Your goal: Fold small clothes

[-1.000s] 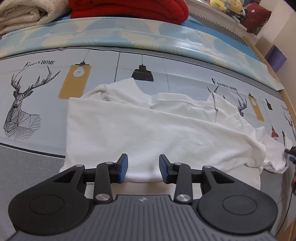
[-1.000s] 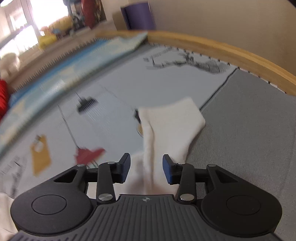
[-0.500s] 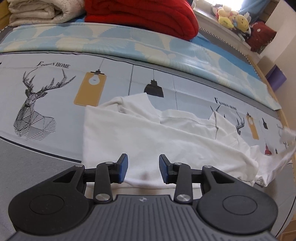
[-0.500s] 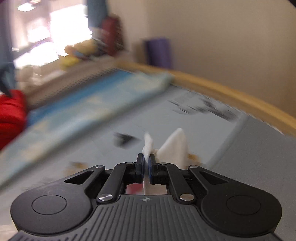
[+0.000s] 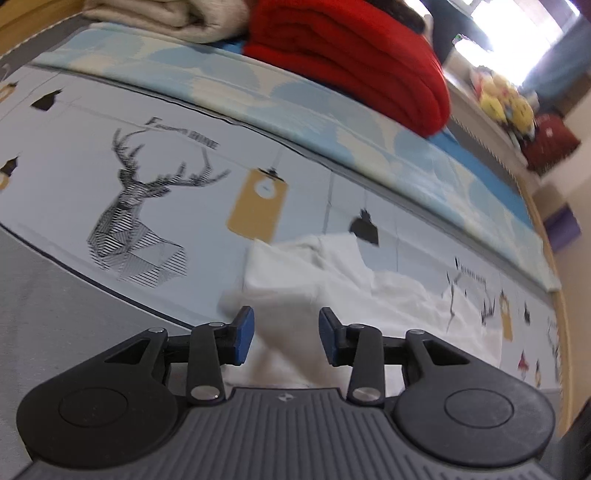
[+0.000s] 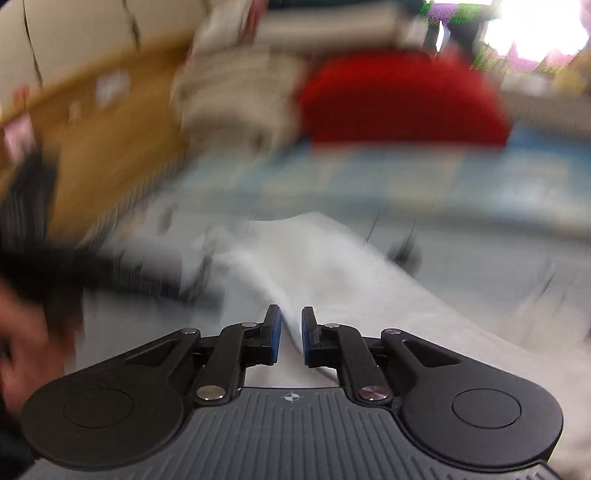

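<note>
A white garment (image 5: pixel 369 295) lies on the printed bed sheet. In the left wrist view a blurred fold of it crosses between the fingers of my left gripper (image 5: pixel 286 334), which is open and holds nothing. In the right wrist view, which is heavily blurred, my right gripper (image 6: pixel 290 334) is shut on a ridge of the white garment (image 6: pixel 332 266), and the cloth stretches away from the jaws over the bed.
A red folded blanket (image 5: pixel 354 55) and a beige one (image 5: pixel 166 14) lie at the bed's far edge. Plush toys (image 5: pixel 506 99) sit on a ledge. The wooden bed frame (image 6: pixel 96 122) and a dark blurred shape (image 6: pixel 44 266) show at the left.
My right gripper has swung left across the bed with the white cloth pinched in it, dragging a fold over the garment. My left gripper has shifted left and stays open.
</note>
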A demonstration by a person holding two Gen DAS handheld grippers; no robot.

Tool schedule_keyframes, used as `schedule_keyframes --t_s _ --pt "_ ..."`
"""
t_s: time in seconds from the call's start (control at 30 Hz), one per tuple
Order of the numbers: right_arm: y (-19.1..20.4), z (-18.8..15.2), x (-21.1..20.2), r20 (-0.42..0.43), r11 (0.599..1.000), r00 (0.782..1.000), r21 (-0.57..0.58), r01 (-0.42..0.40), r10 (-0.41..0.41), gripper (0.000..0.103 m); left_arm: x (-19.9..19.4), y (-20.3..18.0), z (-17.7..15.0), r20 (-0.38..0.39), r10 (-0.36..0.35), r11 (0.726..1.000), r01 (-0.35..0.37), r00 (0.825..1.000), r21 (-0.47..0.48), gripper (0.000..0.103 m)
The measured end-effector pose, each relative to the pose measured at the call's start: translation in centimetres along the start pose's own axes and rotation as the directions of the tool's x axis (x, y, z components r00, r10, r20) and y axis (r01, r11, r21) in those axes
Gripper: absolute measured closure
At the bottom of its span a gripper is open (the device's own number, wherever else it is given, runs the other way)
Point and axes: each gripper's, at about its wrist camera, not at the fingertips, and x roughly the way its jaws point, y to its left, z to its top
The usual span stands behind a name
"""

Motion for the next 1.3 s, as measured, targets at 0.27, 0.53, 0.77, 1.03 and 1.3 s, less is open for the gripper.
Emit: schedule_keyframes --t_s 0.27,0.53,0.77,1.03,1.3 --pt "-4.8 0.9 -5.3 -0.036 0.942 0.979 0.27 0.202 -0.2 0.074 -0.3 3.3 1.4 0.011 0.021 0.995 -0.02 1.0 -0.096 0.058" --pt "-14.2 -1.6 -7.6 -0.015 0.818 0.933 0.476 0.323 -0.36 0.072 3.5 2.3 -0.8 -0.093 0.001 0.995 -0.01 0.996 -0.1 0.058" --pt "-21.8 -4.0 -8.8 0.0 0.71 0.893 0.606 0.358 -0.45 0.072 7.3 -1.2 -1.9 -0.134 0.008 0.998 -0.015 0.991 -0.053 0.058" --pt "-26.0 -4.9 -6.3 -0.034 0.687 0.894 0.627 0.368 -0.448 0.072 11.5 -4.3 -2.7 -0.164 0.095 0.995 -0.097 0.982 -0.001 0.058" --pt "-26.8 -3.2 -3.3 -0.097 0.733 0.864 0.487 0.474 -0.495 0.068 12.8 -4.7 -2.9 -0.166 0.179 0.983 -0.172 0.97 0.057 0.059"
